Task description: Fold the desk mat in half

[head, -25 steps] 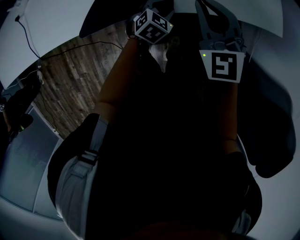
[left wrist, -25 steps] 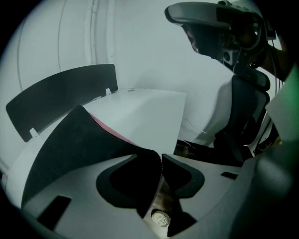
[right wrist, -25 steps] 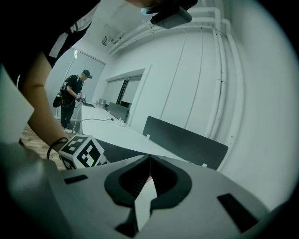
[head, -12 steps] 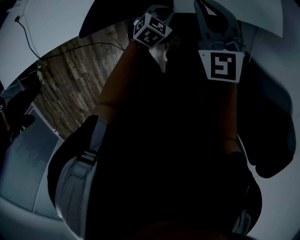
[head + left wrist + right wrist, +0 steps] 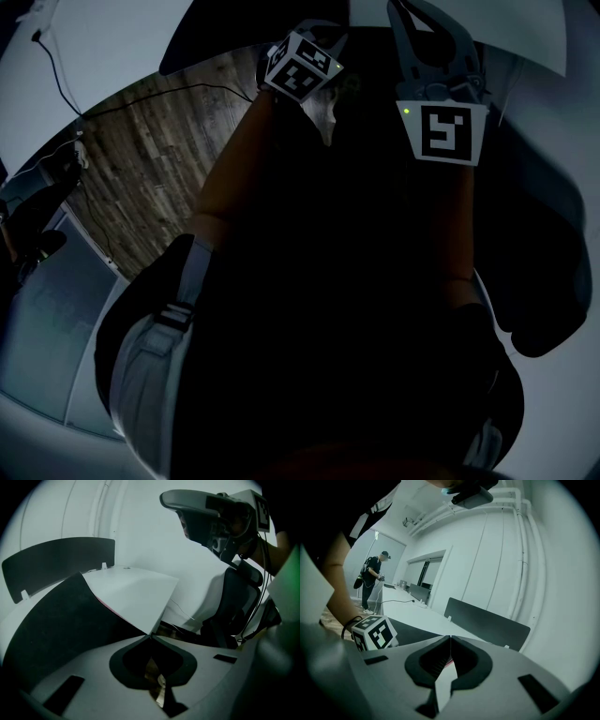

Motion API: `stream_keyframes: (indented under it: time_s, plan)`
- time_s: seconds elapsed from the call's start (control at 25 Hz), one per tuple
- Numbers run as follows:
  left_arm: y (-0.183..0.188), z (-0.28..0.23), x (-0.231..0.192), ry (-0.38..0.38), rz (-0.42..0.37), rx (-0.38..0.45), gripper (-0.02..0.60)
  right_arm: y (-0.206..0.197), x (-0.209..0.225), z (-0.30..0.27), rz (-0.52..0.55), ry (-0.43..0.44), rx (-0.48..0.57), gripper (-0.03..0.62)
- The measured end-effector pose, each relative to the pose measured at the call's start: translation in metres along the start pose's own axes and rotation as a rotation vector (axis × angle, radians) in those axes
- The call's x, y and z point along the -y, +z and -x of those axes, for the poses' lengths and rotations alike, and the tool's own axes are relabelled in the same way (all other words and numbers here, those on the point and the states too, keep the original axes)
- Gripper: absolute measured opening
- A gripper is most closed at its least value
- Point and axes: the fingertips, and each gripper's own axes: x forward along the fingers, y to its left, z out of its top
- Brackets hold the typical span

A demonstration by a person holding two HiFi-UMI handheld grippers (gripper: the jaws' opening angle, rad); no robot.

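Two grips on the desk mat (image 5: 131,597). Pinched at its lifted pale corner by the left gripper (image 5: 150,636), with jaws just closed onto it. Clamped as well in the shut jaws of the right gripper (image 5: 450,638). Spread dark side up across the white desk (image 5: 405,609) below.

Head cam looks steeply down; each gripper cam sits close behind its jaws, both facing the divider panel (image 5: 56,566).

left claw (image 5: 150,635) / right claw (image 5: 450,637): grey shells | cubes (image 5: 302,66): black-white square markers | clothing: dark top (image 5: 328,328), pale strap (image 5: 192,277)
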Motion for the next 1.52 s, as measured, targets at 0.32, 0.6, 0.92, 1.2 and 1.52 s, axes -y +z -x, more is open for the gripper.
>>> stream_keyframes:
  time_s: [0.32, 0.6, 0.92, 1.2, 1.52]
  plan:
    - [0.004, 0.001, 0.006, 0.014, -0.057, 0.011, 0.026, 0.0, -0.001, 0.003, 0.001, 0.004, -0.001, 0.031]
    - [0.016, 0.006, 0.01, 0.036, -0.086, 0.074, 0.035, 0.002, 0.0, 0.005, 0.009, 0.011, 0.016, 0.031]
    - [0.03, 0.018, 0.016, 0.046, -0.097, 0.131, 0.061, 0.01, -0.001, 0.009, 0.023, 0.007, 0.036, 0.031]
    - [0.048, 0.035, 0.015, 0.101, -0.117, 0.167, 0.061, 0.018, 0.003, 0.022, 0.034, 0.002, 0.059, 0.031]
    - [0.075, 0.07, 0.007, 0.184, -0.135, 0.23, 0.061, 0.043, 0.005, 0.028, 0.049, 0.007, 0.123, 0.031]
